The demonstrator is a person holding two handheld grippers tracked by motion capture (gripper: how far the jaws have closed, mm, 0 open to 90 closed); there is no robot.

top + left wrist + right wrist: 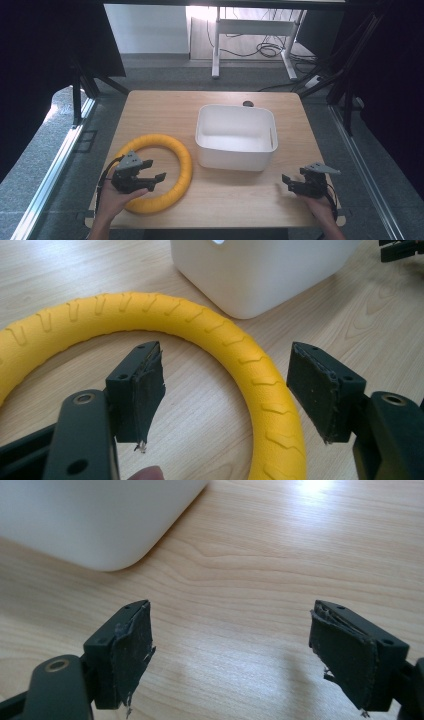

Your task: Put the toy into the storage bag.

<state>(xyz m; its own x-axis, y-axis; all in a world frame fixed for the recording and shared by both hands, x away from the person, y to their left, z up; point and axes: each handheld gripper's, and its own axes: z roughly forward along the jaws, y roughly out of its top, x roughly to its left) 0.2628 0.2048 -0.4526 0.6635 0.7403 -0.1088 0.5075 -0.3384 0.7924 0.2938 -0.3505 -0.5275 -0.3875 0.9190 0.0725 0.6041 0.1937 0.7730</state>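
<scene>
A yellow foam ring [186, 165] with chevron grooves lies flat on the left half of the wooden table [225, 200]. My left gripper [155, 169] is open over the ring's hole, pointing at its right band. In the left gripper view, the ring [150, 315] curves between the spread jaws of my left gripper [227, 385], and neither pad touches it. A white plastic bin [232, 157] stands in the middle of the table, empty. At the table's near right, my right gripper [295, 175] is open over bare wood; my right gripper [230, 645] has nothing between its pads.
The bin's rounded corner [90, 515] sits ahead and left of the right gripper. In the left gripper view the bin [260, 275] is just beyond the ring. A small dark disc [248, 104] lies behind the bin. Black frame legs flank the table.
</scene>
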